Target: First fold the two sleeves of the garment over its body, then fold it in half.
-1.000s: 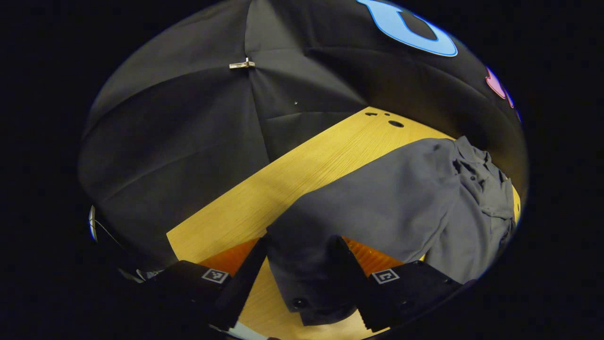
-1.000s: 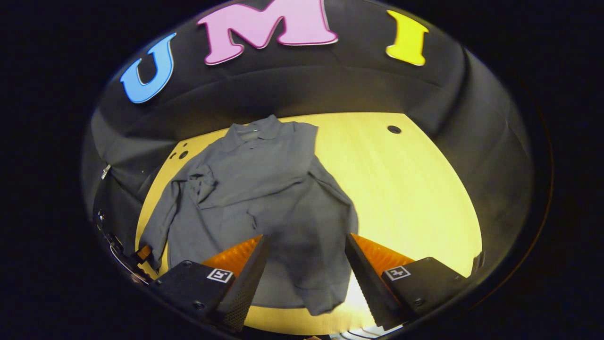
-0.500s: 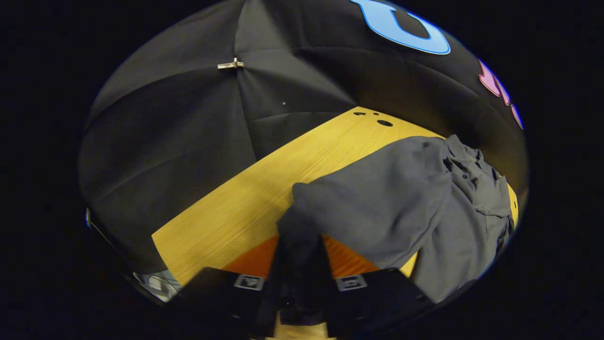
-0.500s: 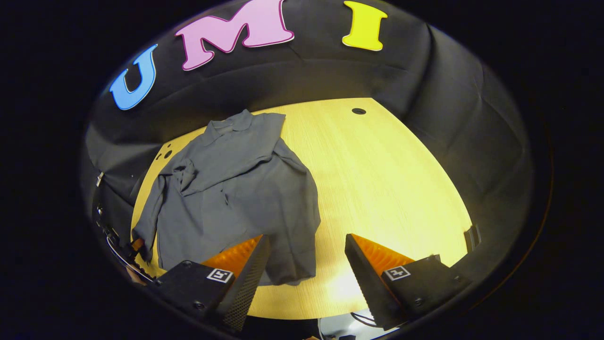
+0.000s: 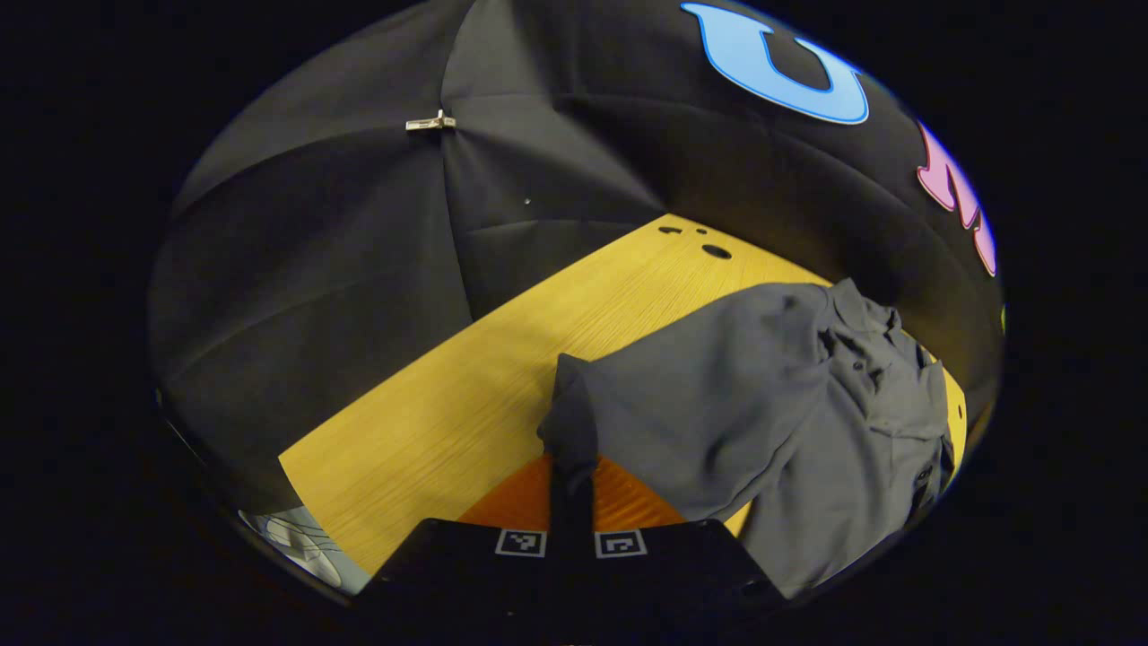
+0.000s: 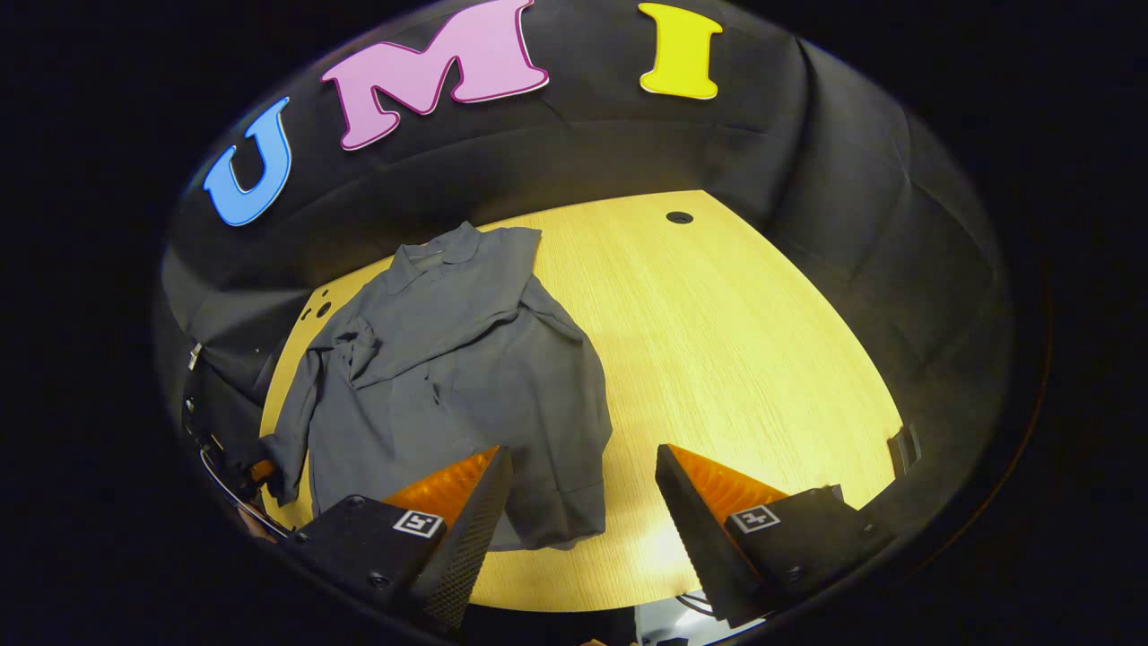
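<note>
With left gripper [image 5: 571,502] fingers pinching the shirt [image 5: 762,422] sleeve cuff [image 5: 567,422] — thin bite, may slip; right gripper [image 6: 578,511] fingers spread, empty.

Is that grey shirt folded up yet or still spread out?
Partly folded: one sleeve lies across the shirt body; the other sleeve is pinched in the left gripper, off to the side.

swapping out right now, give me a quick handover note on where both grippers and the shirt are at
Left gripper: shut on the left sleeve end, lifted off the wooden table.
Right gripper: open, holding nothing, hovering above the near table edge beside the shirt's hem.
Grey collared shirt: spread on the left part of the table, collar toward the back wall.
Done: the right sleeve looks folded over the body.
Left: carry the left sleeve over the body, release it, then fold the shirt in half.
</note>
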A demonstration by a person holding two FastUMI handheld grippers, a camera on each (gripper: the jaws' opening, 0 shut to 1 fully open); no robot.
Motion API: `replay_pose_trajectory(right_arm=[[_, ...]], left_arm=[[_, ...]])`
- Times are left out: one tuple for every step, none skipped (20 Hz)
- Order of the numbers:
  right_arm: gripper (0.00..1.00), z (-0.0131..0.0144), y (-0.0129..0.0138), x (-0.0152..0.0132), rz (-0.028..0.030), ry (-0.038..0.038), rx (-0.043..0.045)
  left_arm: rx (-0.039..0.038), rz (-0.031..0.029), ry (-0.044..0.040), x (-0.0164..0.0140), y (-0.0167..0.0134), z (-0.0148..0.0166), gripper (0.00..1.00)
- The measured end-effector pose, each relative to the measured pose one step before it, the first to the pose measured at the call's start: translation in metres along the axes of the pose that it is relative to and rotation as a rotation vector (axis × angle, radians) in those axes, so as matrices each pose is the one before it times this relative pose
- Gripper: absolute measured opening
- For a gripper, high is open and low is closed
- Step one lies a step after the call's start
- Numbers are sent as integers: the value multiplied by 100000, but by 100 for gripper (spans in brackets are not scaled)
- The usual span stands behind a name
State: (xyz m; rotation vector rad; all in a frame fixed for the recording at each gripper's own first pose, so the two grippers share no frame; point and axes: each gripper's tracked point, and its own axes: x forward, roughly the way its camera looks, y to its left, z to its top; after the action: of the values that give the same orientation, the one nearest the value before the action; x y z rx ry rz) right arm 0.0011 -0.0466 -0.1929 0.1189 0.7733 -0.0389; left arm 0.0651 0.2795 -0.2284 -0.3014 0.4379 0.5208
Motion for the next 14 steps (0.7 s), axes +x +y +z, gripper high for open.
replay_pose_trajectory(right_arm=[[100,153,83,420,676,482,87],[100,61,28,352,560,732,-113],[99,167,-13,338,517,580,-170],[99,267,38,295,654,120,-131],[100,222,15,184,519,-268,-1],[99,102,-134,188,376,-96,170],[99,52,-42,200,446,42,263],[100,30,-16,332,484,-31,268],[99,-120,-91,266,432,468,243],[99,-292,-179,126,382,629,437],[99,-204,-219,211,376,649,757],[100,-208,-109,183,219,524,1048],[99,-209,-299,309,127,464,1215],[99,-491,-304,353,15,1145,1647]], left_arm=[[241,-926,-1720,-366,-650,1176,6],[97,-677,-1485,-411,-645,1291,6],[-3,-1135,-1816,-340,-714,1160,6],[194,-1214,-2243,-241,-906,1502,6],[414,-1751,-2240,-202,-1050,1318,5],[422,-1651,-2032,-289,-1309,1307,5],[475,-1559,-1935,-88,-1287,1129,6],[31,-2099,-1667,-105,-1536,1202,6],[-247,-2331,-1400,-43,-1657,1069,6],[-227,-2484,-970,6,-1738,947,6],[537,-2753,-1108,11,-1934,838,5],[1078,-2347,-451,127,-1836,597,5],[1128,-2221,749,247,-1773,123,5],[727,-2011,283,23,-1786,204,5]])
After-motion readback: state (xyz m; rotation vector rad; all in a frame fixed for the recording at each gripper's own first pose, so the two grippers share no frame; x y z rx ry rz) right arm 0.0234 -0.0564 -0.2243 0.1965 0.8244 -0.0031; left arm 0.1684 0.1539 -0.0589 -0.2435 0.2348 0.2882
